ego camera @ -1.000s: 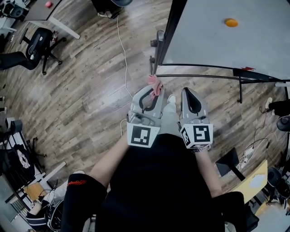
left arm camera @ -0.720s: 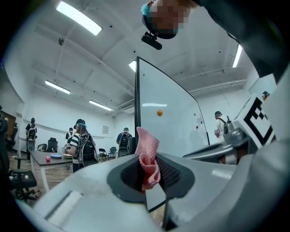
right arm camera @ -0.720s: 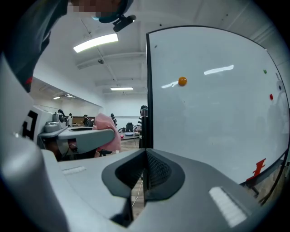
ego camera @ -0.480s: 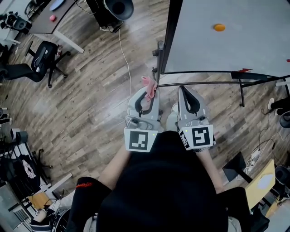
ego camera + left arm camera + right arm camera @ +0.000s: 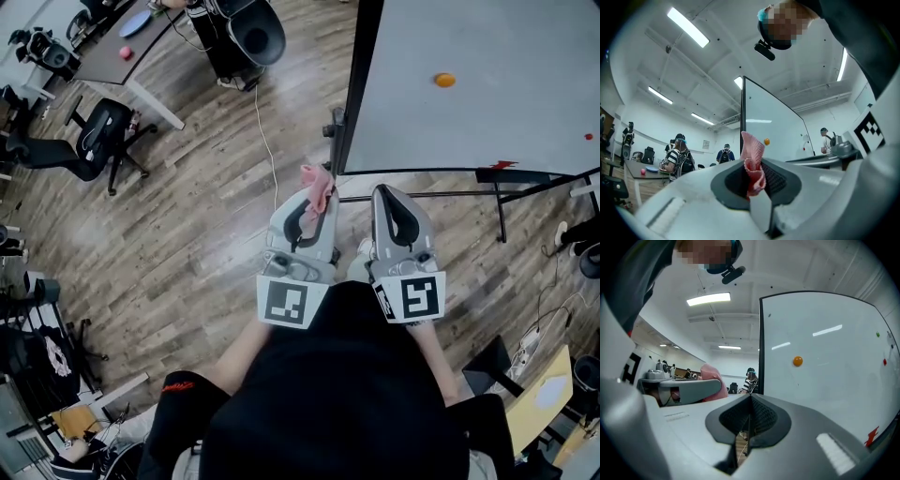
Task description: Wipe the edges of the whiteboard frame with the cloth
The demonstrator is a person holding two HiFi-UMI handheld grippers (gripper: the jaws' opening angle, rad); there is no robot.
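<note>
overhead, your left gripper (image 5: 310,201) is clenched on the pink cloth (image 5: 319,180), which stands up from between its jaws just beside the lower left corner of the dark whiteboard frame (image 5: 355,94); whether cloth and frame touch cannot be told. your right gripper (image 5: 386,191) is held alongside the left, jaws pressed together on nothing, its tip near the frame's bottom edge. an orange dot (image 5: 444,81) sits on the whiteboard (image 5: 487,122), well apart from both grippers.
</note>
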